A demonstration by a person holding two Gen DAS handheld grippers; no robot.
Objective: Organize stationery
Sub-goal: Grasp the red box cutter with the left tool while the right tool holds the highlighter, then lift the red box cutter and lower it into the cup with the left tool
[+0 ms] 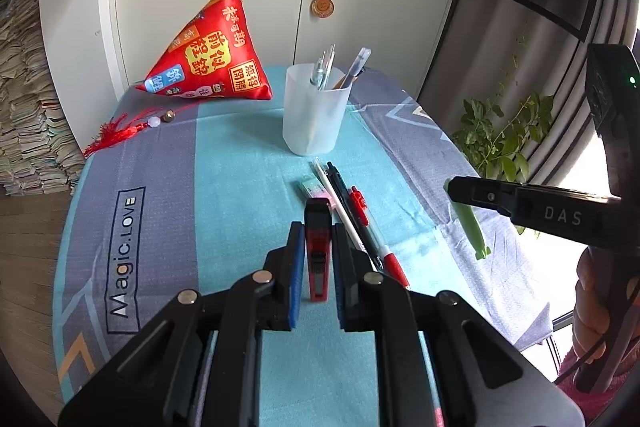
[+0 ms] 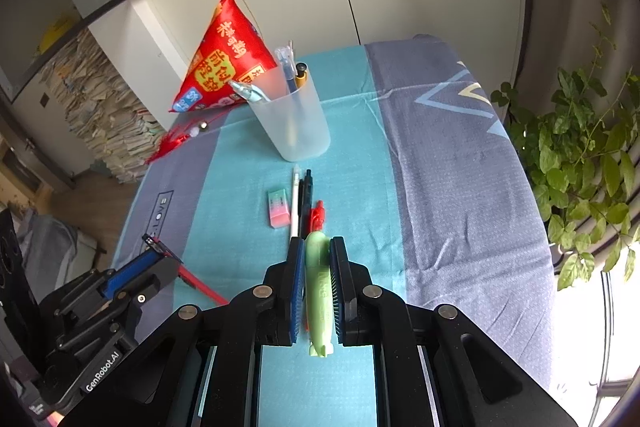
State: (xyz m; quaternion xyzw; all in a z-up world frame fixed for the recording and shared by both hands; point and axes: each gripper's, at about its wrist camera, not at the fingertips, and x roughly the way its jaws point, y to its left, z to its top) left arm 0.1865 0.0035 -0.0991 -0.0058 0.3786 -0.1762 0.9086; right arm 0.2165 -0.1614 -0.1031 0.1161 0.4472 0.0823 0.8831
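Frosted cup (image 2: 294, 123) beyond loose pens (image 2: 301, 201)

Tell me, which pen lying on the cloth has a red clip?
The clear pen on the right of the row. Its clip and grip are red. The white pen and the black pen beside it show no red.

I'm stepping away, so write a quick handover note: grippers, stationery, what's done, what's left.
Left gripper: shut on a red utility knife, lifted.
Right gripper: shut on a green correction tape, lifted.
Cup: upright on the cloth, several pens inside.
On the cloth before the cup: eraser, white pen, black pen, red pen.
Left: probably put both held items and those four away.
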